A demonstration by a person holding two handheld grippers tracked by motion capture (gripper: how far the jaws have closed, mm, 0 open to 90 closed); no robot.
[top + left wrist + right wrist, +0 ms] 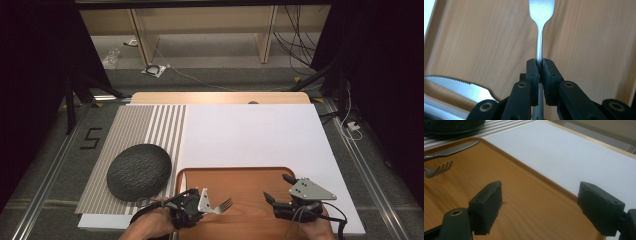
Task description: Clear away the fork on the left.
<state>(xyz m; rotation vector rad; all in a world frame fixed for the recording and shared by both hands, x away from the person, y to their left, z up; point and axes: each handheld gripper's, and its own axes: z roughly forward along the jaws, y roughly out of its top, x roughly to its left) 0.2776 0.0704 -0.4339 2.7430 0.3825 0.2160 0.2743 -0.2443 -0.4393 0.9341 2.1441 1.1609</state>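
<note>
- Wooden tray [250, 175] sits at the near edge of the table, right of the dark plate [139, 171] on the striped mat [145, 130]; everything you handle is on or over it.
- Your left gripper [540, 65] has its jaws nearly closed on the fork [541, 30], pinching the thin handle just below the neck.
- From the high view the fork [223, 205] sticks out to the right of your left gripper [197, 202], over the tray's near left part; tines lead, handle runs back through the jaws.
- Its long axis lines up with the jaws, so the tines point straight away from your left hand, toward the tray's middle and your right gripper [280, 192].
- A knife [456, 86] lies on the tray along its left edge, just beside the fork and apart from it; in the right gripper view the knife [451, 149] sits beyond the fork [437, 170].
- Your right gripper [539, 207] hangs over the tray's near right part with jaws wide and nothing between them.
- Left hand is plainly the one with the fork; I judge any placing turns on which way you swing those tines, and you should mind the knife close by.
</note>
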